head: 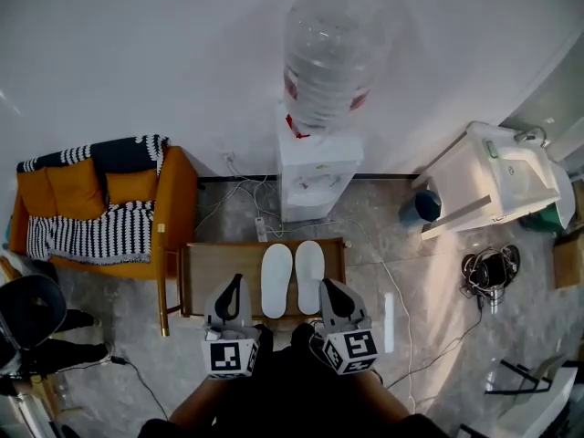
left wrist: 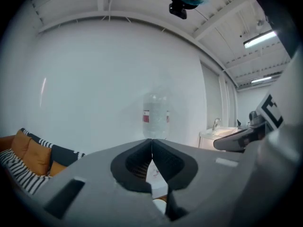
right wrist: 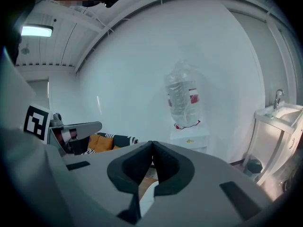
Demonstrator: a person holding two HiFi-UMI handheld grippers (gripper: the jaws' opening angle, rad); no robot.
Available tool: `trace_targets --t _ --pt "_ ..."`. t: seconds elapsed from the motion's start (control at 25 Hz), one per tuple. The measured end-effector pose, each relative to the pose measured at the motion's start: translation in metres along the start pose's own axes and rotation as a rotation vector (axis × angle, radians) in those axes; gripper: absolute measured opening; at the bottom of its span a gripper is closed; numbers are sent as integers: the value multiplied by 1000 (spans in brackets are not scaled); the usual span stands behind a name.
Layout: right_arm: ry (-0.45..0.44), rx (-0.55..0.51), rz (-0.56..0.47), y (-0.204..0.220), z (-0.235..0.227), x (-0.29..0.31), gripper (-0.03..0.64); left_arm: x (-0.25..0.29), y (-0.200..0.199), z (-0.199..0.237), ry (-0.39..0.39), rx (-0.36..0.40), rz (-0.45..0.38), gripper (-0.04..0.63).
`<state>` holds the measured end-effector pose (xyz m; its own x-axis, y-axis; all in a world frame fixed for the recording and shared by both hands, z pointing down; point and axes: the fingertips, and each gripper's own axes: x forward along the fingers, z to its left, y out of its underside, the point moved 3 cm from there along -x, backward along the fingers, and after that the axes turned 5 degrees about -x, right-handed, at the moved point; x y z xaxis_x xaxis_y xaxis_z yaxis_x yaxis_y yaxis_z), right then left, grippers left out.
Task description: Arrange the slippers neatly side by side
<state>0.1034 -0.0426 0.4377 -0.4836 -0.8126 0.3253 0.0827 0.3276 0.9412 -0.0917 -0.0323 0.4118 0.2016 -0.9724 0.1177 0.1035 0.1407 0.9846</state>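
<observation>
**Head view.** Two white slippers lie on the low wooden tabletop [head: 212, 272] at frame centre. The left-hand slipper [head: 276, 279] and the right-hand slipper [head: 309, 276] are parallel, side by side, with their ends level. Their long edges are just beside each other; whether they touch cannot be determined.

**Grippers.** The left gripper [head: 235, 283] is at the near edge of the tabletop, just left of the left-hand slipper. The right gripper [head: 326, 286] is in the matching place, just right of the right-hand slipper. In the left gripper view the jaws are closed pad to pad with nothing between them. The right gripper view shows the same — jaws together, empty. Neither gripper holds a slipper.

**Surroundings.** A white water dispenser [head: 315, 176] stands behind the tabletop against the wall, with an inverted clear bottle [head: 327, 57] on top. Both gripper views face this bottle. An orange armchair [head: 100, 208] with a black-and-white striped throw is at frame left. A white sink unit [head: 506, 176] is at frame right.
</observation>
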Motion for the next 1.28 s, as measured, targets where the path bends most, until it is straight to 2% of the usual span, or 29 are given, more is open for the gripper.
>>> trace_targets --t 0.2,0.48,1.28 --pt "-12 -5 0 4 7 -6 12 -12 -6 -3 -18 4 -31 17" --pt "-44 -2 -15 5 15 -10 12 -12 -6 -9 2 -2 -31 17" --pt "-8 1 -6 7 3 -1 12 1 0 -12 19 -9 -12 17"
